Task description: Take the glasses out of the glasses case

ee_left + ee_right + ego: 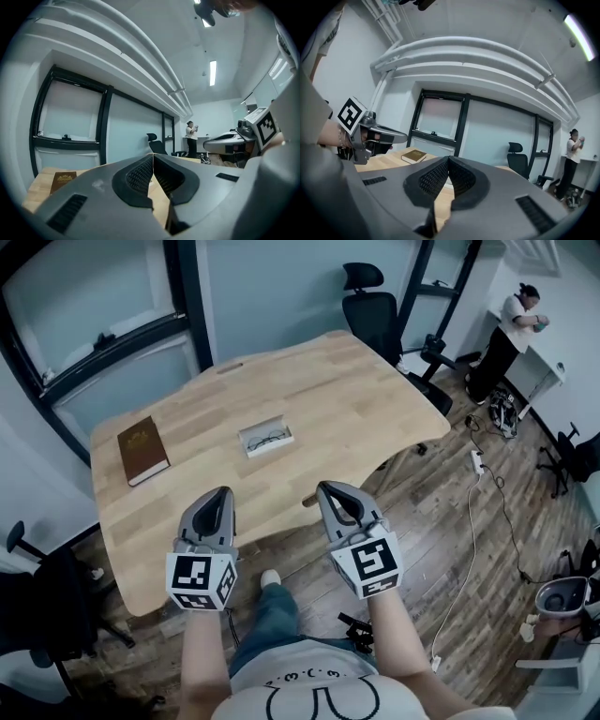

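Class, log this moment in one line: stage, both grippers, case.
stage: before grasp | left hand-held gripper: shut, empty | right hand-held gripper: shut, empty | case: open on table, glasses inside, untouched

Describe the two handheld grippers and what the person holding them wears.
Both the left gripper and right gripper are grey shells tapering to a point, with black ribbed pads inside the jaws. Each carries a white cube printed with black square markers at its rear. The person wears a white T-shirt with a black line drawing and blue jeans; the forearms are unsleeved.
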The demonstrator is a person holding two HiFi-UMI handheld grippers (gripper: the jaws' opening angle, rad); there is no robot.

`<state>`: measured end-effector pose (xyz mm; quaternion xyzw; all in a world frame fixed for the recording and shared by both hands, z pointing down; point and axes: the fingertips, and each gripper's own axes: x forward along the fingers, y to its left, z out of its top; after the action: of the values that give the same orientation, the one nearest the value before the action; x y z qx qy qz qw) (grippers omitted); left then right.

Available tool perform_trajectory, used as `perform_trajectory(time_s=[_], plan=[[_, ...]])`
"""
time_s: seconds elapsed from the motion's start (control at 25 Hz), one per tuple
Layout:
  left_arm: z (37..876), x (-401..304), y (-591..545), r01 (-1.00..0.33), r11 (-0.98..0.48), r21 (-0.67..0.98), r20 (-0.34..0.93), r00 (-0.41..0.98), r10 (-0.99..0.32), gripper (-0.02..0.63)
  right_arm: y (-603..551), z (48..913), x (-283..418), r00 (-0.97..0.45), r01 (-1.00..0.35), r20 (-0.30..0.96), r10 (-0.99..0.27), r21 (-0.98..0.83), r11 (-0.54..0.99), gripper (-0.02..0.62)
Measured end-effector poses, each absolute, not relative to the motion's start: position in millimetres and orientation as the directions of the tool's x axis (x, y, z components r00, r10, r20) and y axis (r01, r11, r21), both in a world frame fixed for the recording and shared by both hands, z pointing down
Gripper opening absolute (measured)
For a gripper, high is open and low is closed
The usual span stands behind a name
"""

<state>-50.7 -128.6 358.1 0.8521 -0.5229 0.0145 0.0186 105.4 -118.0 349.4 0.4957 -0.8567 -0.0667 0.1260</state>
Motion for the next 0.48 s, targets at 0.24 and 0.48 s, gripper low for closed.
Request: perform_trajectory(time_s=[0.24,0.48], plan=[[371.5,-73.8,-218.7,-0.902,-0.432,0.006,0.088,0.431,-0.898,0.017,-217.8,358.3,91.0,-0.476,-0.837,0.186,-0.859,0.205,0.508,0.052],[390.3,-95.3,-285.0,-0.900,-0.431,0.070,0.128,0.437,-0.890,0.018,-288.3,385.1,71.6,-0.499,-0.809,0.287,-0.817,0.185,0.559,0.218]])
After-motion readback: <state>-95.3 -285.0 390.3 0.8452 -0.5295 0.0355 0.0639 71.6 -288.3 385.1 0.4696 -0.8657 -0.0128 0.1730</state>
